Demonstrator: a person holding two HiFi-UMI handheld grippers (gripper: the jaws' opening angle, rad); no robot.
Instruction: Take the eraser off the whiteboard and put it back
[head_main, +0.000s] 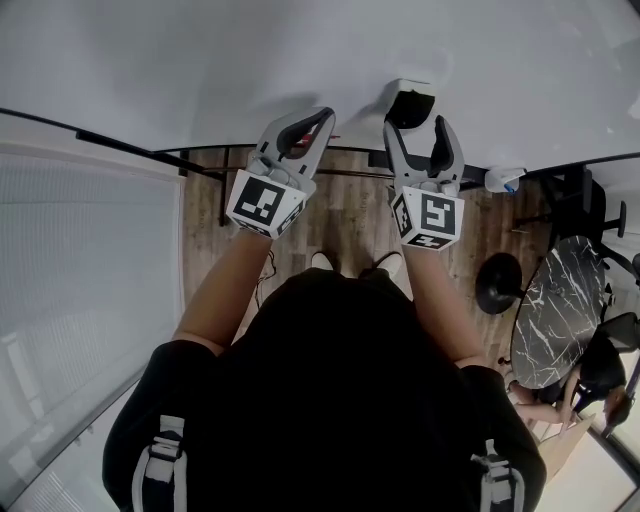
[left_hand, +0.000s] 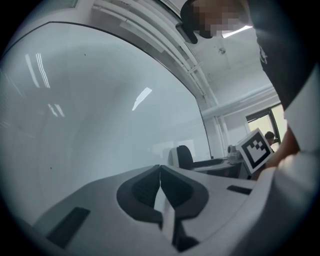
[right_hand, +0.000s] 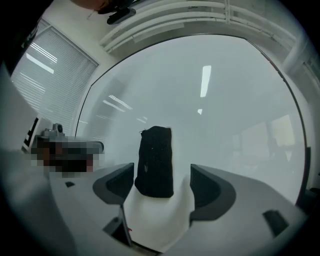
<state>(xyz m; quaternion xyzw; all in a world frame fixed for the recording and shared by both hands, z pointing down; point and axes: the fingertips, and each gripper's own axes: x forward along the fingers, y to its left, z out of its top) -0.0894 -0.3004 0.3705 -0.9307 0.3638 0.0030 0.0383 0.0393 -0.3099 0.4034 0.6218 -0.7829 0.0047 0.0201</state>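
Left gripper (head_main: 322, 114): your left tool points at the whiteboard (head_main: 300, 50) with its jaws closed together and nothing between them; it takes no part here.
Eraser (head_main: 410, 103): black felt on a white body, it sits on the whiteboard just right of the left gripper, between the right gripper's jaws.
Right gripper (head_main: 418, 128): your right tool also points at the board. In the right gripper view its jaws stand wide apart on either side of the eraser (right_hand: 156, 160), with a gap showing at each pad, so nothing is gripped.
Step in hand: the eraser is on the board and unheld. This fits either the reach before the take or the letting-go after the return; the pictures do not settle which.
Next move: if you are taking it, keep the eraser centred, close both pads evenly on its sides, then pull straight off the board. If you have put it back, draw the open jaws straight away without brushing it.
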